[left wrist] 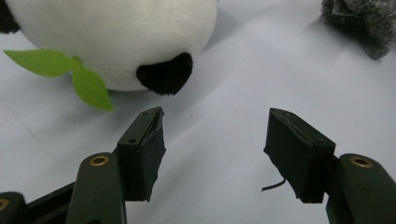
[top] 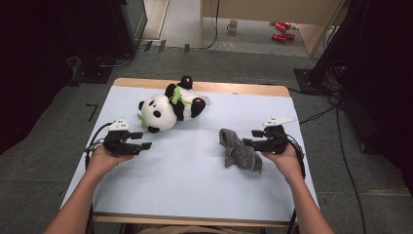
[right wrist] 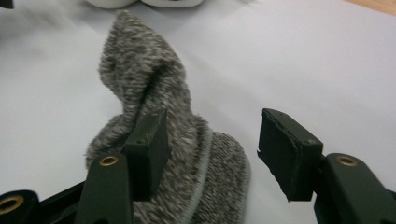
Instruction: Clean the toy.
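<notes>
- grey sock [top: 238,150] lies crumpled on the table [top: 195,170], well right of the panda [top: 168,108]
- right gripper [right wrist: 210,149] spread over its cuff, not pinching yet
- left gripper [top: 144,145] spread, empty, just below the panda
- looks like nothing's picked up so far

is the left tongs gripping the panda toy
No, the left tongs stand open over bare table, short of the panda toy.

Panda [top: 168,108] on table [top: 195,185], upper centre of frame; sock [top: 237,150] right of centre, by my right gripper [top: 249,138].
</notes>
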